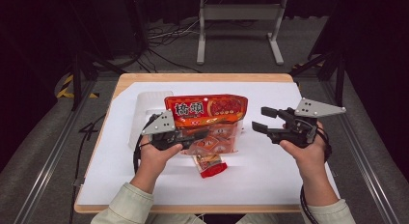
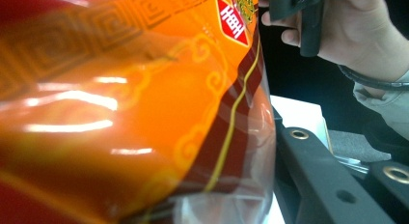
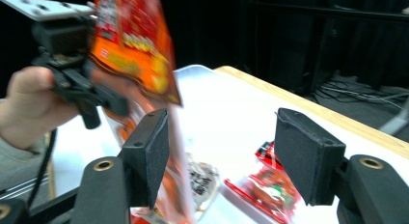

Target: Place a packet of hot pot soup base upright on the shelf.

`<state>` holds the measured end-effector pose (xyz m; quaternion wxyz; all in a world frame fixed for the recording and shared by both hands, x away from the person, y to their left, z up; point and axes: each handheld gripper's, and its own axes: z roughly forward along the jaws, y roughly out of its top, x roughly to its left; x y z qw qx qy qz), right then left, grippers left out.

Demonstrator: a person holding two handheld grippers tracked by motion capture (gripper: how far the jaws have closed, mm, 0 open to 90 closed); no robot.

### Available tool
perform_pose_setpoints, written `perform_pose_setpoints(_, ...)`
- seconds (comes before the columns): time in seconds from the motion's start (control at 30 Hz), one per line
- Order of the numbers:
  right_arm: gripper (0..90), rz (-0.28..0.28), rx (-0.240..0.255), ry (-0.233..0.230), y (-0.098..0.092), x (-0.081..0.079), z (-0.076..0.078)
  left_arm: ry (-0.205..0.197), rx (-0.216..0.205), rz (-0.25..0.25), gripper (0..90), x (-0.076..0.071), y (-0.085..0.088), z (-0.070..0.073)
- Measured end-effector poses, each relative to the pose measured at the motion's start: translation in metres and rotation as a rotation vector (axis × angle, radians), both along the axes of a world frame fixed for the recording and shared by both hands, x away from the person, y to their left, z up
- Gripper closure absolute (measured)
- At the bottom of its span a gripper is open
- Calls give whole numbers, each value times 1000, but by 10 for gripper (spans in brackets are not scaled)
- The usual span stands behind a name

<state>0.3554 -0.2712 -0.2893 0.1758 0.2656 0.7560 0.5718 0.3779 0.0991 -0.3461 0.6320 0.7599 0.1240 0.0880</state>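
1. Holding an orange snack bag (image 1: 207,110) up off the white surface (image 1: 270,171), centre of the high view, with the left tool (image 1: 195,136) clamped on its lower left part.
2. Pressing close against the lens in the left gripper view, the same bag (image 2: 135,108), glossy orange with a red logo at upper right.
3. Standing apart with nothing between the jaws, the right tool (image 1: 263,120), right of centre in the high view, just beside the bag's right edge.
4. Lying on the surface below the bag, lower centre of the high view, a small red packet (image 1: 211,165).
5. Showing at lower right centre of the right gripper view, between the black pads, red packets (image 3: 263,188).
6. Resting at upper left of the surface, behind the left hand (image 1: 153,159), a clear plastic tray (image 1: 144,110).
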Motion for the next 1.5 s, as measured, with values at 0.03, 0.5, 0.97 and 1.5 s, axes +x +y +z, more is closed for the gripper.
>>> perform_pose_setpoints(0.03,382,-10,-1,5,-2,1,-1,-2,0,1,712,0,1,1)
perform_pose_setpoints(0.5,379,-80,0,61,-22,18,-15,-3,-19,45,712,12,3,22)
perform_pose_setpoints(0.97,361,-92,8,95,-27,27,-26,-33,8,105,712,34,14,56)
perform_pose_setpoints(1.5,348,-81,69,117,-32,28,-26,27,-12,266,712,72,37,58)
